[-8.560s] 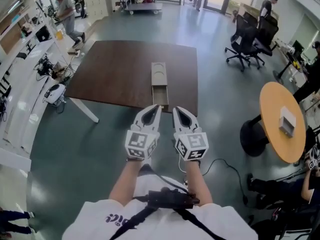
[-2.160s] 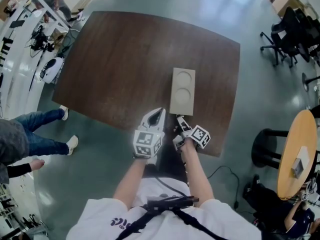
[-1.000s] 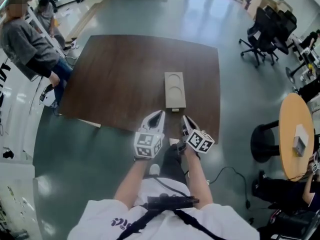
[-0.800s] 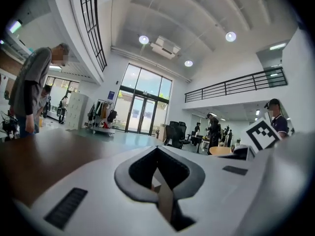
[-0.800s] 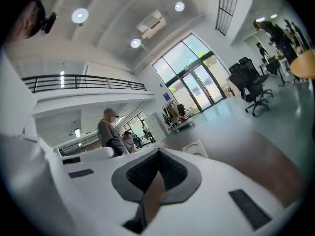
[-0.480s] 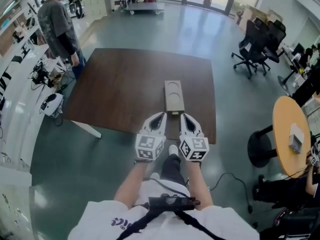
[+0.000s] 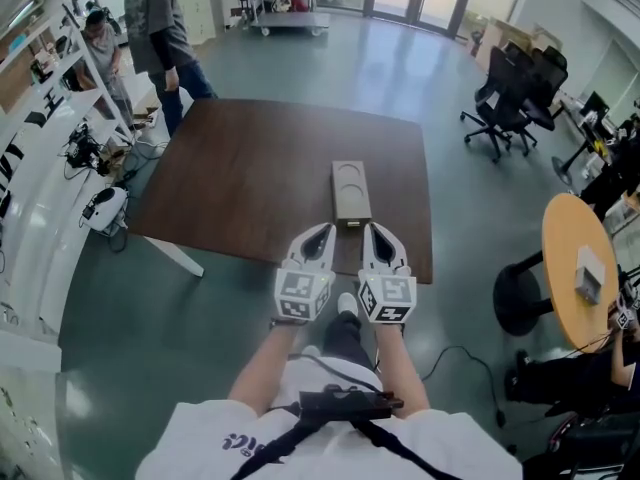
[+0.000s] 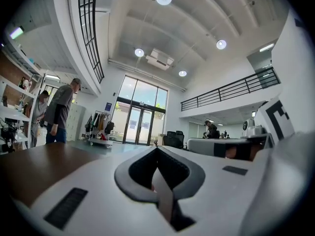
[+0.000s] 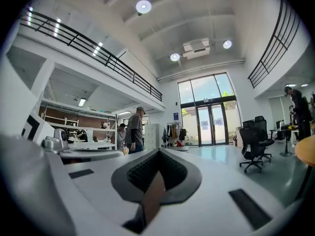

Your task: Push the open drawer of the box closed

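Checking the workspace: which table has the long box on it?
The big dark brown table in the middle; the box lies near its front edge. Not the round pale table.

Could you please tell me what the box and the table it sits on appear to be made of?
The box looks like pale wood or fibreboard: it is tan and matte, with two round recesses in its top. The table has a dark brown top with a faint sheen, likely wood veneer or laminate. Its white leg is probably painted metal.

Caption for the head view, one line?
Left claw and right claw, shut and empty, side by side before the box, drawer pushed in, on the table.
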`<state>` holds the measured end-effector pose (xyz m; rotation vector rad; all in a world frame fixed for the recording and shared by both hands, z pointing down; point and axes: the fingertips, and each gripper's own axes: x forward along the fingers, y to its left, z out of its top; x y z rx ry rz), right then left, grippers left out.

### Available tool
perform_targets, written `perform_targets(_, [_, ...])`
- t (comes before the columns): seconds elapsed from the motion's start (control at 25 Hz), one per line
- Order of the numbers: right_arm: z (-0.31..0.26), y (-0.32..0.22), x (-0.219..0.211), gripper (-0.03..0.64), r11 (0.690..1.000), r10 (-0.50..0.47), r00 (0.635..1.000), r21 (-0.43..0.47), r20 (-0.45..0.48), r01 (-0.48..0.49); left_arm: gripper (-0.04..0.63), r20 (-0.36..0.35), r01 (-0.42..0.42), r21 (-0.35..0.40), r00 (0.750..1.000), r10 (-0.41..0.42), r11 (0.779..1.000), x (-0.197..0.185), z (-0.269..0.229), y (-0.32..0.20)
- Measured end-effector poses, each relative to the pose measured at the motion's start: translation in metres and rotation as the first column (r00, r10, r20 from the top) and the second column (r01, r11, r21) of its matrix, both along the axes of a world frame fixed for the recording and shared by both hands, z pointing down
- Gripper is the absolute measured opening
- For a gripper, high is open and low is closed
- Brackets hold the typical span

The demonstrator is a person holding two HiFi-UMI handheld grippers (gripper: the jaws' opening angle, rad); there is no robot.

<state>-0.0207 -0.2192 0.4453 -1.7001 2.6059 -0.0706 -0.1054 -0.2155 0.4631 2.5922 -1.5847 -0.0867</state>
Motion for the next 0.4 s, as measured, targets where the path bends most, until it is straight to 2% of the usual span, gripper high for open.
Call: perform_targets(0.4, [-0.017, 0.009, -0.010, 0.006, 0.999, 0.009, 1.000, 0.041, -0.019, -0.009, 0.011, 0.007, 0.007, 0.042, 1.000, -0.007, 0.999, -0.010, -0.014, 0.012])
